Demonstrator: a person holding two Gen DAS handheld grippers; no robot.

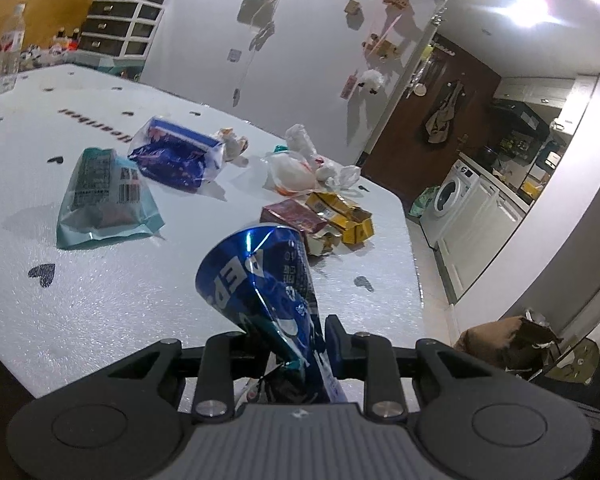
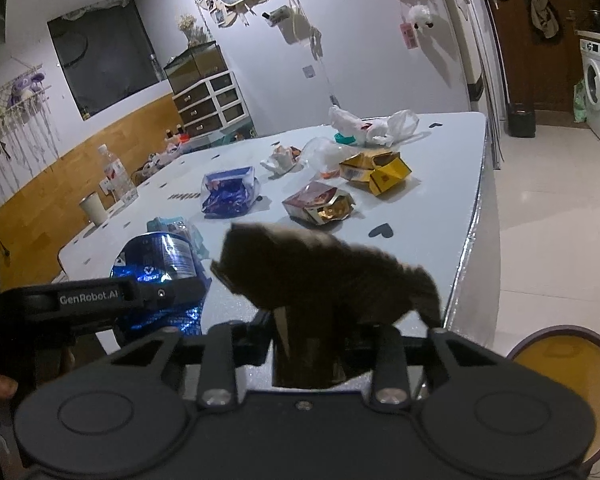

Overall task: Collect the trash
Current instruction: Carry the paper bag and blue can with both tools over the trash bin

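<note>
1. The left gripper (image 1: 288, 344) is clamped on a crushed blue wrapper (image 1: 260, 280), held up over the table's (image 1: 100, 300) near edge.
2. The right gripper (image 2: 312, 344) pinches a brown paper bag (image 2: 324, 276), blurred, beside the table's right edge; I judge it the trash bag.
3. Done: 1 piece is picked up, not yet bagged.
4. Left on the table: a teal pouch (image 1: 104, 196), a purple packet (image 1: 172, 156), a red box (image 1: 294, 216), a yellow box (image 1: 340, 212) and white plastic bags (image 1: 300, 164) toward the far right corner.
5. A bottle (image 1: 10, 48) stands at the far left edge.
</note>
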